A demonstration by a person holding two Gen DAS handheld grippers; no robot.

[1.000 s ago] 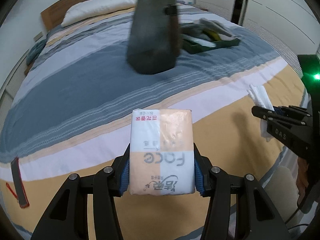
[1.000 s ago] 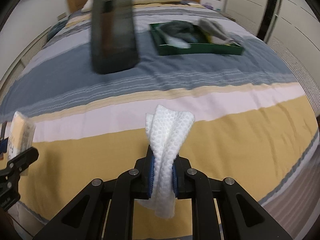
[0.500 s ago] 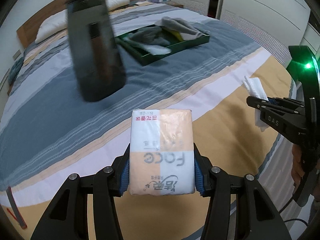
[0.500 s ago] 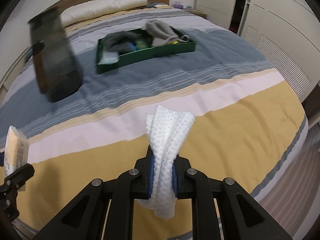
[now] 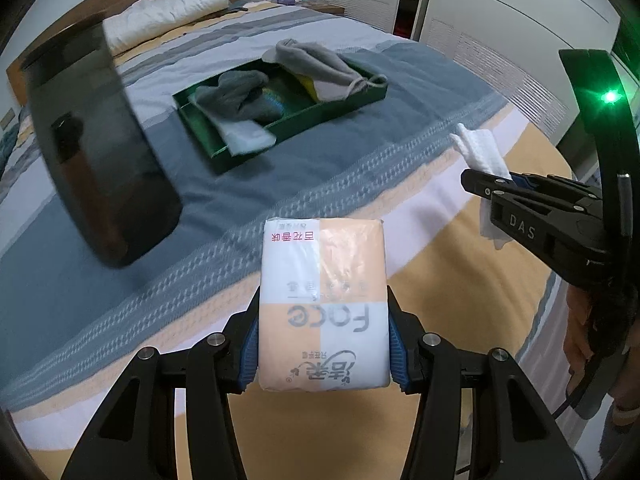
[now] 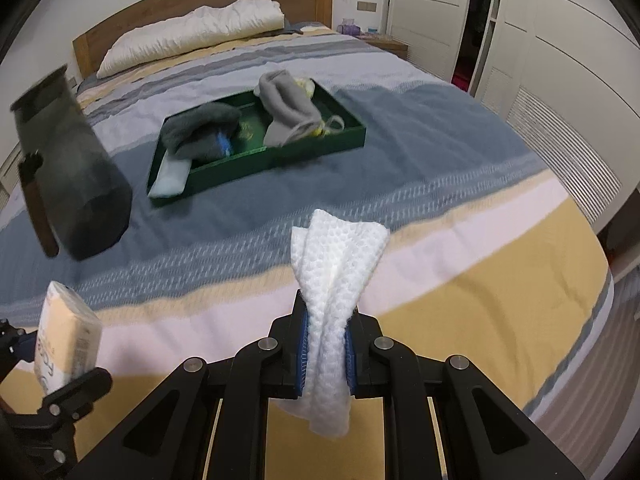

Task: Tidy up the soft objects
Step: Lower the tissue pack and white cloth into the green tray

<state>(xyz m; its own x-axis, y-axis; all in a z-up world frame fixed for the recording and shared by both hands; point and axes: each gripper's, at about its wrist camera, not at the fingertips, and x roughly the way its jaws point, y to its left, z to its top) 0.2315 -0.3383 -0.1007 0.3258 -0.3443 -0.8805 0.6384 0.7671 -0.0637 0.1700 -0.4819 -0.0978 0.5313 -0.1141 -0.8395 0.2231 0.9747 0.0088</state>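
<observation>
A bedroom in a home. A wide bed (image 6: 400, 168) fills most of both views, made up with a striped cover in grey-blue, white and mustard bands. At its far end a wooden headboard (image 6: 208, 4) stands against a pale wall, with a long white pillow (image 6: 192, 36) lying along it. White panelled wardrobe doors (image 6: 432, 8) line the side of the room, and a low bedside cabinet (image 6: 386, 44) sits in the corner beside the bed, small items on top

A tray (image 6: 280, 160) is sitting in the middle of the bed (image 6: 440, 168), with socks (image 6: 284, 108) lying in it. A pillow (image 6: 192, 40) is lying behind, at the head edge.
</observation>
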